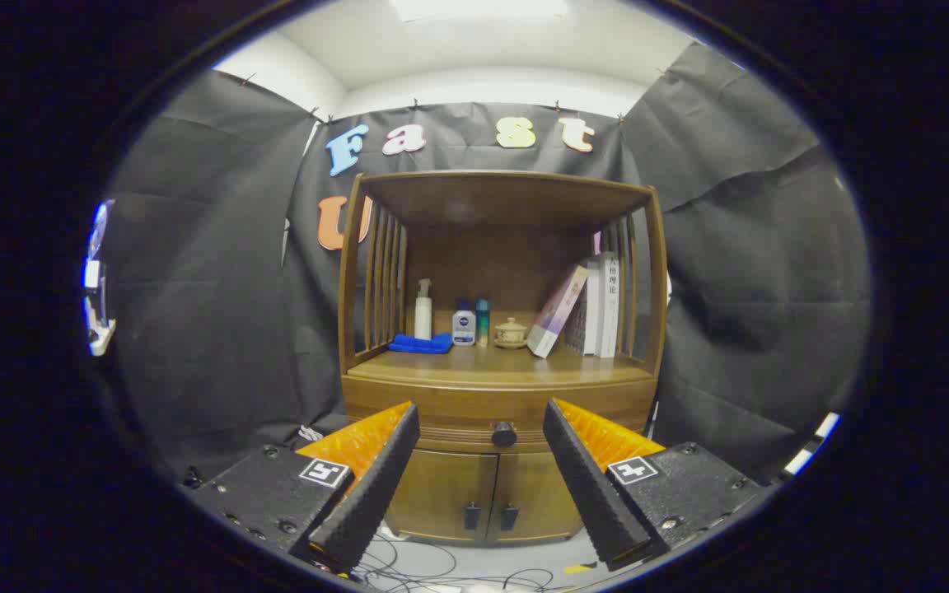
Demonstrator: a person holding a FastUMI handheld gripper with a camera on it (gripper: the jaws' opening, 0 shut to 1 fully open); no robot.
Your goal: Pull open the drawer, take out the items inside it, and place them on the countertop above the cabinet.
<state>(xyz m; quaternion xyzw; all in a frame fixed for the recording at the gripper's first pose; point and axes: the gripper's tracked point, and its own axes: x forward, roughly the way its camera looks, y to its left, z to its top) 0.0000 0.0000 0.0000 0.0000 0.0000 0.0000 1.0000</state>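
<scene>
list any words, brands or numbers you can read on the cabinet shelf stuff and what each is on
Nothing reads clearly enough to quote.
white book spine: dark characters, too small to read.
leaning book cover: print blurred.
small bottle: label too small to read.
gripper, open with the drawer knob just ahead between its fingers: square pattern markers, no words.

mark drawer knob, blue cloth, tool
drawer knob [504,434], gripper view, its round front face.
blue cloth [420,343], gripper view, top of the fold.
tool [481,416], gripper view, open, midway between its fingertips, short of the knob.
</scene>
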